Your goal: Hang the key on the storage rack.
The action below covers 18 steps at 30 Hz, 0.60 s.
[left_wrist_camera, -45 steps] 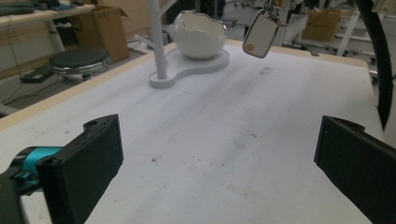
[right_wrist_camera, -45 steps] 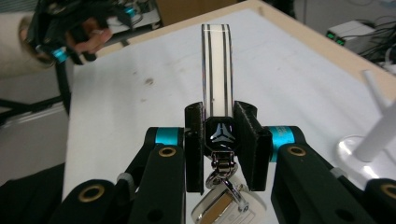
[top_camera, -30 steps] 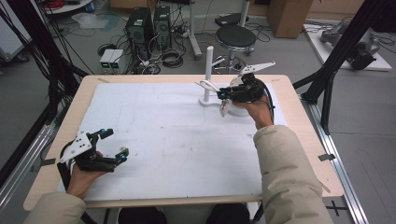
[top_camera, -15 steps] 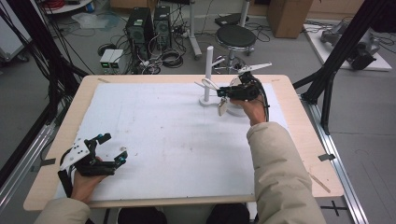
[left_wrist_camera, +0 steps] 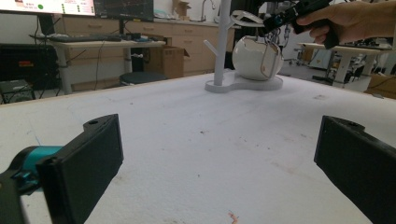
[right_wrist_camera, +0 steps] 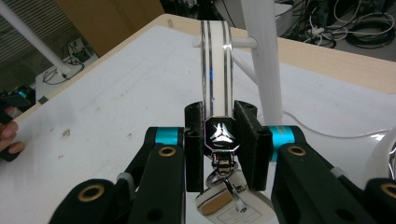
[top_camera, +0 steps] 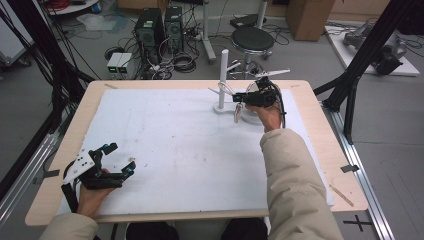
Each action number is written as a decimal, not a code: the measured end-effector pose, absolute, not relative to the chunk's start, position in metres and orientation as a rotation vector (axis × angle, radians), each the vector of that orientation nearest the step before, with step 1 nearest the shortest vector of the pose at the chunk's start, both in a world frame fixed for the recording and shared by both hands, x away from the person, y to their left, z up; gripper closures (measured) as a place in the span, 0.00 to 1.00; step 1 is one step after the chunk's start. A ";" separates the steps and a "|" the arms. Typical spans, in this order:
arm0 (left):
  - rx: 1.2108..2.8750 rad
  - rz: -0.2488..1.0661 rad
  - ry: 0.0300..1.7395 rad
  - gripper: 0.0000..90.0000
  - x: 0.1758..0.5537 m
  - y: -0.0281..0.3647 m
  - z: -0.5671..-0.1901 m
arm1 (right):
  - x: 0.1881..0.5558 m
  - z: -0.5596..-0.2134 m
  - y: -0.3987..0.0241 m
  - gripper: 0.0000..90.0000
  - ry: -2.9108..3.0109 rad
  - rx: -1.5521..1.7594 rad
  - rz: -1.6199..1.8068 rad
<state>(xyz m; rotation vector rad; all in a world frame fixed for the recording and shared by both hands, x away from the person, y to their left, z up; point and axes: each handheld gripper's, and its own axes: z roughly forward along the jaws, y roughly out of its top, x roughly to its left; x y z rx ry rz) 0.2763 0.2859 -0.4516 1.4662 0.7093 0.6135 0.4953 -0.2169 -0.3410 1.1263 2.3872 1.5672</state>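
Two jaws of the right gripper [right_wrist_camera: 219,135] are clamped narrow on a keychain [right_wrist_camera: 215,70], pinching it at its black emblem piece. The main risk, as I judge it, is the strap loop missing or glancing off a peg of the white rack [top_camera: 223,75] just ahead of the claw: the grip is on a small spot and the loop stands free above the jaws, so a nudge could twist it in the pads or pull it out. The metal tag and ring hang loose below the jaws and could swing and snag.

The keychain is a clear, glossy strap with two dark stripes, rising upright from the jaws; beneath them dangle a silver swivel clip and a flat tag. A round white object [left_wrist_camera: 257,58] rests on the rack's base, beside the claw.

The left gripper [top_camera: 102,167] lies well apart, jaws spread wide and empty over the white table cover [top_camera: 175,150].
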 end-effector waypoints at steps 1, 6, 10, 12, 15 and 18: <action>1.467 0.614 0.710 0.02 0.276 0.286 -0.452 | 0.496 -0.342 -0.216 0.83 2.383 1.128 1.565; 1.467 0.616 0.713 0.02 0.276 0.286 -0.452 | 0.499 -0.346 -0.216 0.82 2.376 1.163 1.574; 1.470 0.620 0.710 0.02 0.276 0.285 -0.452 | 0.502 -0.350 -0.215 0.82 2.373 1.179 1.564; 1.471 0.621 0.711 0.02 0.276 0.285 -0.452 | 0.503 -0.352 -0.214 0.82 2.374 1.182 1.556; 1.472 0.625 0.710 0.02 0.276 0.285 -0.452 | 0.504 -0.353 -0.212 0.82 2.379 1.190 1.540; 1.471 0.623 0.712 0.02 0.276 0.285 -0.452 | 0.504 -0.354 -0.211 0.82 2.382 1.184 1.526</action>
